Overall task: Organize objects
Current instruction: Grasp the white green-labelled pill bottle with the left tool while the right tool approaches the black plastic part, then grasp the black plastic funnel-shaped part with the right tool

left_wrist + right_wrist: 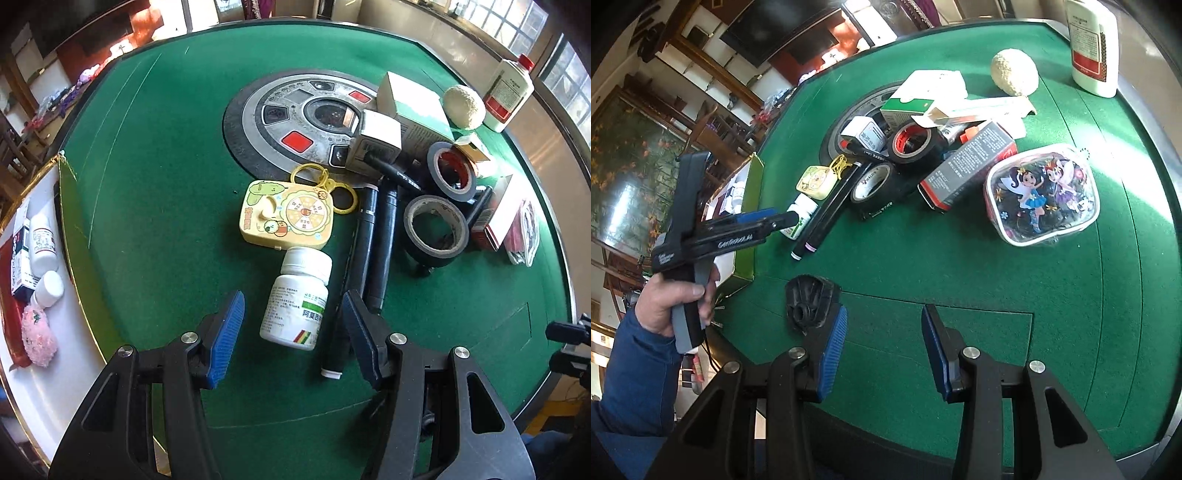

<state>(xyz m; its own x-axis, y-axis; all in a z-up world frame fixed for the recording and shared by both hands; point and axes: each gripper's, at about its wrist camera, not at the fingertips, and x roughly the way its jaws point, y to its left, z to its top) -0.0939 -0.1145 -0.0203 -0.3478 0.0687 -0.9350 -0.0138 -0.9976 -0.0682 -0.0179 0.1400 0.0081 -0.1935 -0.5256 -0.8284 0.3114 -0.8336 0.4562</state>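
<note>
The left gripper hangs with its blue pads spread to either side of a white pill bottle, which lies on its side on the green felt table toward its left edge, untouched. The right gripper is likewise spread and empty over bare felt near the front edge, well apart from the fairy-print pouch.

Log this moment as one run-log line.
left gripper: open, over white pill bottle | right gripper: open, empty | pile on green table unsorted
</note>
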